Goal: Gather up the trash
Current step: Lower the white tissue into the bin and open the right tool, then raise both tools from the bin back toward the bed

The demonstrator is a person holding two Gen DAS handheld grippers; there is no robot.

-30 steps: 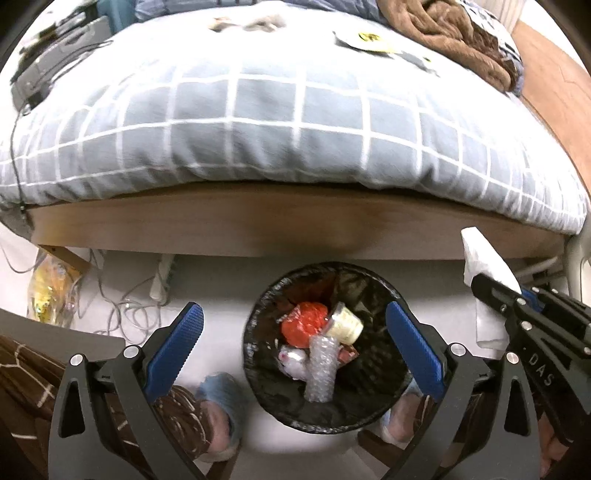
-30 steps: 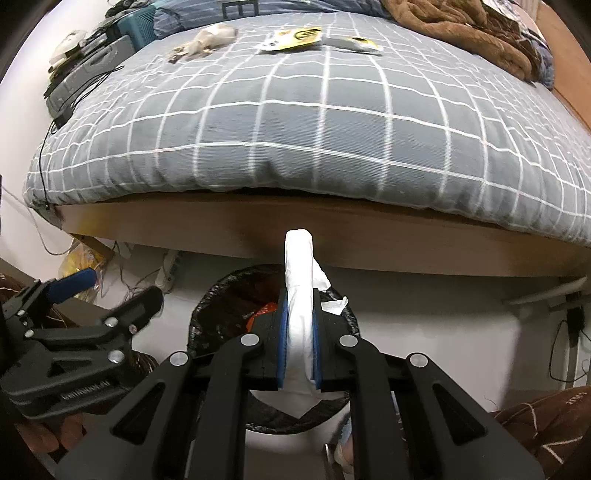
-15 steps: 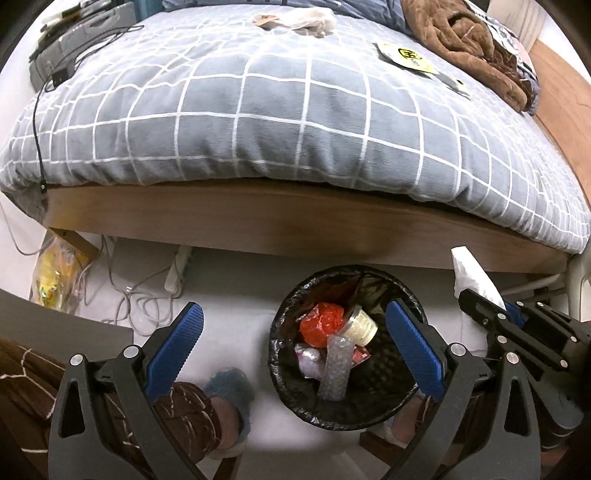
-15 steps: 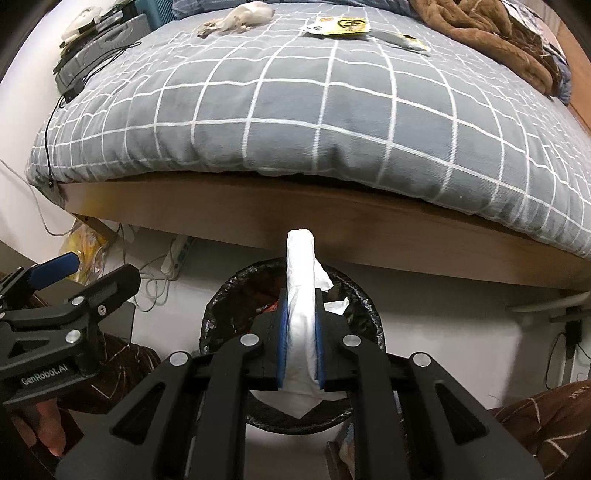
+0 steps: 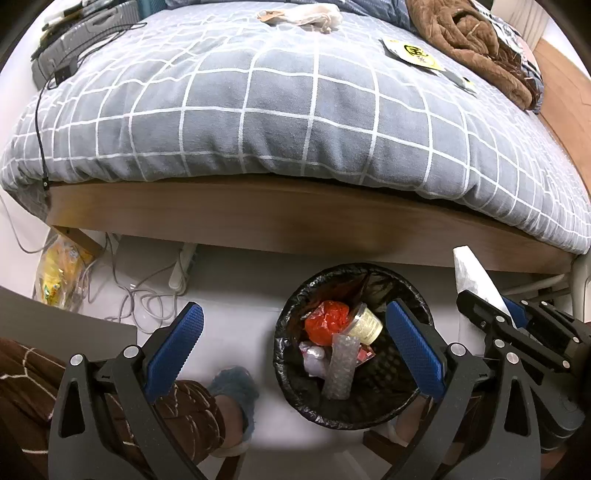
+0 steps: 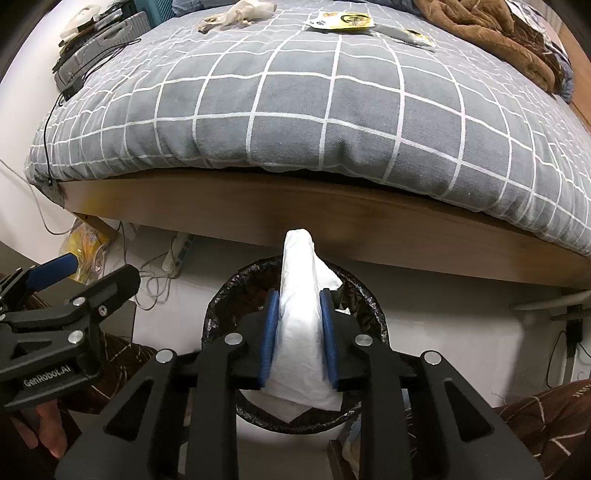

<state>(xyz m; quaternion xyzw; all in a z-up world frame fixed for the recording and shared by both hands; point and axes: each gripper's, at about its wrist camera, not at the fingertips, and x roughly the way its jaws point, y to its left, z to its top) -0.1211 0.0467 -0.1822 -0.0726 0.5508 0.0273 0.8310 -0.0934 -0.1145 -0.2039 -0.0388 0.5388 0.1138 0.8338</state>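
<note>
Right gripper (image 6: 298, 314) pinching a white tissue (image 6: 300, 295) between its blue pads, held above the trash bin (image 6: 221, 306), which sits on the floor just in front of the bed frame (image 6: 332, 221). Left gripper (image 5: 291, 347) spread wide, nothing in it, hovering over the bin's left side. The bin has a black liner, with a red wrapper (image 5: 327, 321), a small cup (image 5: 367, 323) and a strip of bubble wrap (image 5: 340, 365) inside. More scraps on the grey checked duvet (image 5: 258, 92): a yellow packet (image 5: 413, 53) and crumpled paper (image 5: 306, 14).
</note>
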